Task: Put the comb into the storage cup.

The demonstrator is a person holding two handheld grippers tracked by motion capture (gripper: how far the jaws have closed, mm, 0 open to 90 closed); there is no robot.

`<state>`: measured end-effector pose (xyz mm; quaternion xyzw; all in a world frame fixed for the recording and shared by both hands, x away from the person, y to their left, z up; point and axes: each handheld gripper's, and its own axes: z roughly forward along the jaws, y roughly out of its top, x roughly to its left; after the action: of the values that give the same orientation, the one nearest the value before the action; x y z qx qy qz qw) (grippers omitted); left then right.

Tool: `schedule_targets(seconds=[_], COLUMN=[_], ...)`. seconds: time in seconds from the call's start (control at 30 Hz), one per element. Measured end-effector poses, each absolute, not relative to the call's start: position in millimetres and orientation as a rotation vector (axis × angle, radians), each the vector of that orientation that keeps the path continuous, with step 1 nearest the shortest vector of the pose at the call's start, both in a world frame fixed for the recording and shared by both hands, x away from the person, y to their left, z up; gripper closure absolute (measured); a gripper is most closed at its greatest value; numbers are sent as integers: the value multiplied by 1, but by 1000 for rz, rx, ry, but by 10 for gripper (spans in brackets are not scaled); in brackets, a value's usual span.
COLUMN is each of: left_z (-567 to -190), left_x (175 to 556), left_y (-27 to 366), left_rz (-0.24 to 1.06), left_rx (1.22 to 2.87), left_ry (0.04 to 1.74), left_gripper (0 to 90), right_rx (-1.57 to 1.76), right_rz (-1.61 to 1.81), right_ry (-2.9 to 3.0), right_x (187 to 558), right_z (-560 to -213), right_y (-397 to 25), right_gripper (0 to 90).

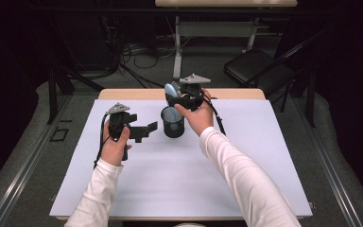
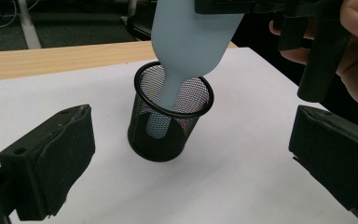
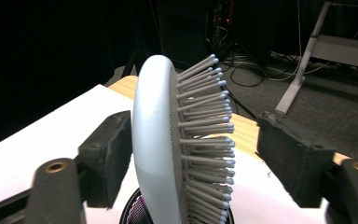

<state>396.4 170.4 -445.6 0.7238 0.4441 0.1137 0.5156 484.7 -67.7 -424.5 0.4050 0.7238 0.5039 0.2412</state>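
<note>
A pale blue hairbrush (image 1: 170,90) stands handle-down in a black mesh cup (image 1: 172,124) on the white mat. Its head (image 3: 151,140) rises above the rim, bristles toward one jaw. My right gripper (image 1: 176,93) is around the brush head. In the right gripper view (image 3: 196,149), one pad rests against the brush's back and the other stands clear of the bristle tips, so it is open. My left gripper (image 1: 146,131) hovers left of the cup, open and holding nothing. In the left gripper view (image 2: 193,140), the cup (image 2: 154,140) and brush (image 2: 186,42) sit ahead between its wide jaws.
The white mat (image 1: 170,179) covers most of a wooden table (image 1: 123,93). Behind the table are a black chair (image 1: 255,64), floor cables and another table's legs (image 1: 177,47). The person's hand (image 2: 354,70) holding the right gripper is close to the cup's right side.
</note>
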Motion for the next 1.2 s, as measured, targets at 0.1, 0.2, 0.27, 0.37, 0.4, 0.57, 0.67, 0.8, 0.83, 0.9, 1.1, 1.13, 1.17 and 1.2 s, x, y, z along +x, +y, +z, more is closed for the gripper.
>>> schedule_targets(seconds=[0.1,0.2,0.27,0.37,0.4,0.57,0.67,0.8,0.83,0.9,1.1,1.13,1.17,1.2], left_z=[-446,-446,-446,-446,-446,-446,-446,-445,-445,-445,-445,-445,-445,-445], left_x=[396,396,396,397,397,396,397,397,397,397,397,397,397,396], left_y=[170,170,170,170,170,170,171,171,171,171,172,172,172,172], left_rz=[273,274,274,274,274,273,275,276,276,276,275,274,274,273], left_rx=[1738,1738,1738,1738,1738,1737,1734,1733,1732,1733,1731,1730,1729,1728], left_ry=[1067,1068,1068,1069,1069,1069,1068,1068,1069,1070,1071,1072,1072,1073], left_gripper=[6,6,6,6,6,6,6,6,6,6,6,7,6,6], right_rx=[1117,1117,1126,1130,1133,1133,1136,1142,1151,1156,1136,1134,1139,1145], right_rz=[1377,1377,1380,1380,1381,1390,1366,1362,1373,1368,1321,1318,1316,1315], right_ry=[1977,1970,1963,1963,1964,1956,1940,1940,1934,1923,1922,1922,1925,1927], right_x=[485,484,484,485,485,485,485,485,485,484,481,481,482,482], right_z=[-425,-424,-424,-424,-425,-424,-424,-423,-422,-421,-420,-420,-420,-420], right_y=[-68,-67,-67,-67,-67,-68,-68,-68,-68,-68,-66,-66,-67,-67], right_gripper=[235,199,175,141,140,97,98,91,89,89,87,86,79,72])
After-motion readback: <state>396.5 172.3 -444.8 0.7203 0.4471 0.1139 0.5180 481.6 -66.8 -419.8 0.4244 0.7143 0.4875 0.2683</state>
